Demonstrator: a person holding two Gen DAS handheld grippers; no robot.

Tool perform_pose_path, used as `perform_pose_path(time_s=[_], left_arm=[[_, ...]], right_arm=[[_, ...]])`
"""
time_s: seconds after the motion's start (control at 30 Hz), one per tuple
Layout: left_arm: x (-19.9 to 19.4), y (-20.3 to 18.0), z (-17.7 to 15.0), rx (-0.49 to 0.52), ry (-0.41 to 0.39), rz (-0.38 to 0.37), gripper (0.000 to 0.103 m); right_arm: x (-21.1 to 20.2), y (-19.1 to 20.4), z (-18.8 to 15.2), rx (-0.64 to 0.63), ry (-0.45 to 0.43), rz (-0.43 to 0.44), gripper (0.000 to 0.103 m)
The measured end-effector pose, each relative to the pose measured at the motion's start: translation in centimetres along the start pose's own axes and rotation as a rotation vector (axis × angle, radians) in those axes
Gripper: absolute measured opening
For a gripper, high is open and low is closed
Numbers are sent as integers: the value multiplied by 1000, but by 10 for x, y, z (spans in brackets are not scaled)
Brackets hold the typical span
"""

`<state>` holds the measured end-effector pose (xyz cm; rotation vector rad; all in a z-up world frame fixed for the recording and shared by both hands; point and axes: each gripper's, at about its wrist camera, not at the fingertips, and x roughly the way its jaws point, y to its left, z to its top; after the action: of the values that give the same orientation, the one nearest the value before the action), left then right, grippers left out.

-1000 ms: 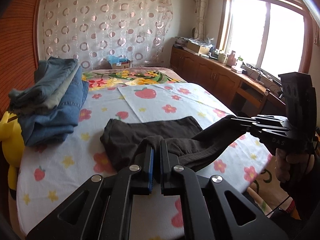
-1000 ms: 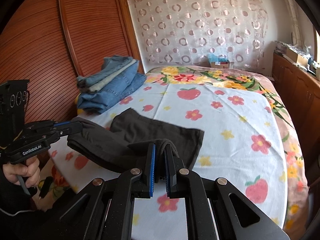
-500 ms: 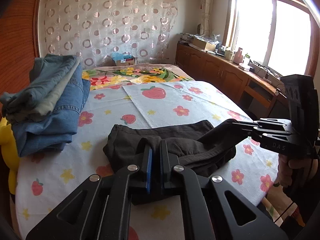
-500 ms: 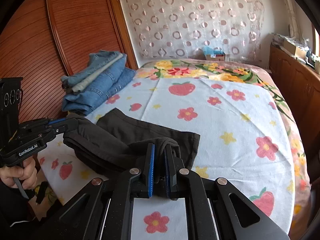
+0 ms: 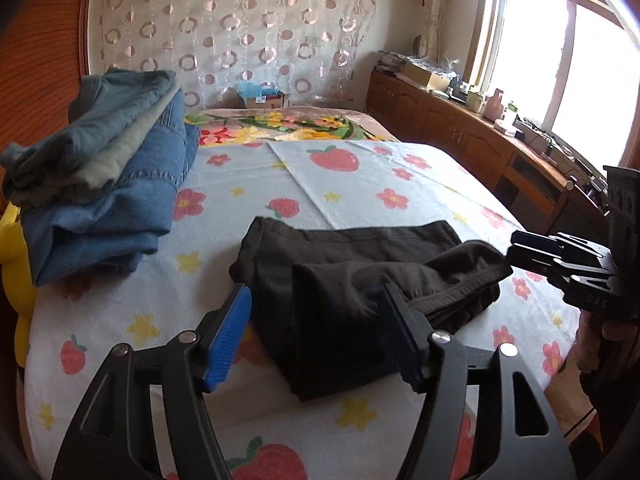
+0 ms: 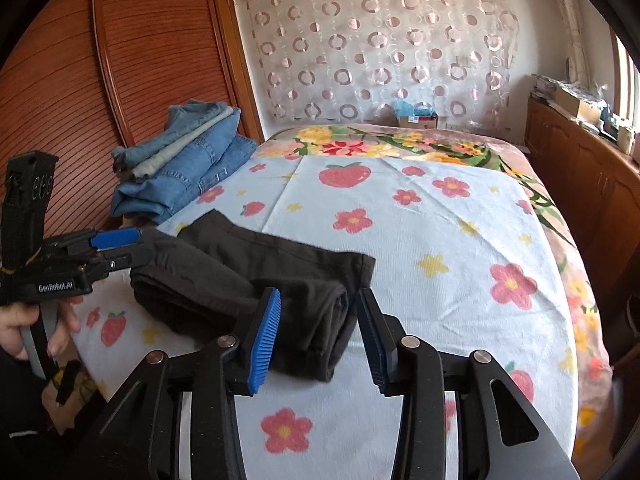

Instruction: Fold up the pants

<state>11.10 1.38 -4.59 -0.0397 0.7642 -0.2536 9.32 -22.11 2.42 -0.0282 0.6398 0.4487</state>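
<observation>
The dark brown pants lie folded in a loose bundle on the flowered bedsheet, near the bed's front edge. My left gripper is open, its blue-padded jaws on either side of the bundle's near end without gripping it. My right gripper is open too, its jaws either side of the rolled end of the pants. Each gripper shows in the other's view: the right one at the bundle's right end, the left one at its left end.
A stack of folded blue jeans sits at the bed's left side, also in the right wrist view. A yellow toy lies beside it. Wooden cabinets run along the right under the window. A wooden wardrobe stands left.
Both grippers were shut on the pants' edge and carried it forward over the rest. Now both have opened and let the fabric drop onto the bundle.
</observation>
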Motion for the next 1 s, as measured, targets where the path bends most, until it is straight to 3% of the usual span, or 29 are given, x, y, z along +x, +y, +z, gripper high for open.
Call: perform_pose_path(time_s=[0.27, 0.53, 0.8, 1.0], left_arm=[[-12, 6, -19, -6, -5, 13, 68], [-5, 0, -29, 48, 31, 30, 68], [11, -3, -21, 68, 61, 28, 68], [28, -2, 4, 77, 61, 59, 68]], right_arm=[[-18, 6, -13, -55, 15, 3, 50], [1, 5, -10, -94, 92, -28, 50], [25, 7, 5, -150, 148, -60, 50], [31, 5, 25, -132, 93, -88, 50]])
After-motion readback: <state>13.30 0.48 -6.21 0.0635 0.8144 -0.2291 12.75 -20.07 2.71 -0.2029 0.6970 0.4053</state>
